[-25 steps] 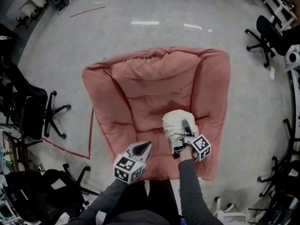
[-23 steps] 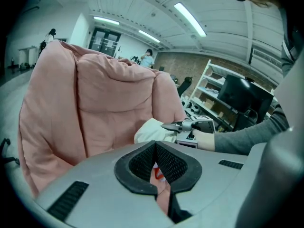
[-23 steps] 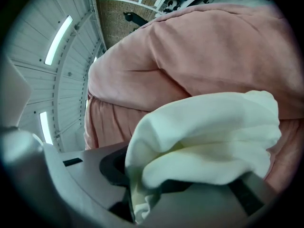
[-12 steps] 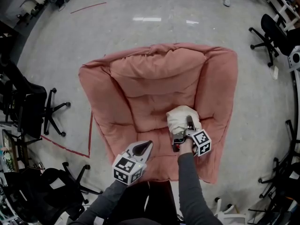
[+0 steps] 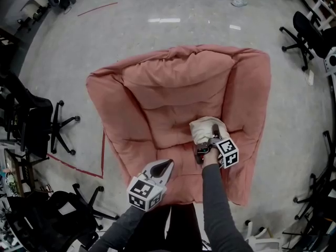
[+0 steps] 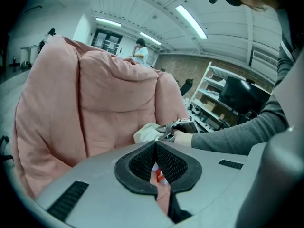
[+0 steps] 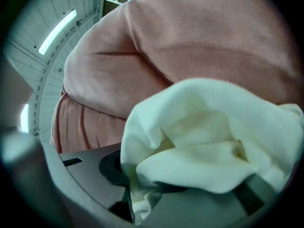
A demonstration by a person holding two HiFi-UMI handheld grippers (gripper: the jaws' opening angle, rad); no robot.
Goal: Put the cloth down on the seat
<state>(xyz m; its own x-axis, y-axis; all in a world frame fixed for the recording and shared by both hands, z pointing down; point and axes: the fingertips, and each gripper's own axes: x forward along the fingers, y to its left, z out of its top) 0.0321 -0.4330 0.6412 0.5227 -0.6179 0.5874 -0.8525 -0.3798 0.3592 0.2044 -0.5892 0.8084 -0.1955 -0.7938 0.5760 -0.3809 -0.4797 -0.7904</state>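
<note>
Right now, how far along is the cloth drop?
Done: the cloth is over the pink seat cushion. In hand: the right gripper is clamped on it, fabric bunched between the jaws. The left gripper is shut and empty near the seat's front edge. Left: lay it down and release.

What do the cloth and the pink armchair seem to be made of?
The cloth looks like a cream, matte, soft textile, perhaps cotton or microfibre: it bunches in loose rounded folds. The armchair looks like pink padded upholstery in a matte, suede-like or plush fabric: puffy panels, stitched seams, no shine. The exact fibres cannot be told.
</note>
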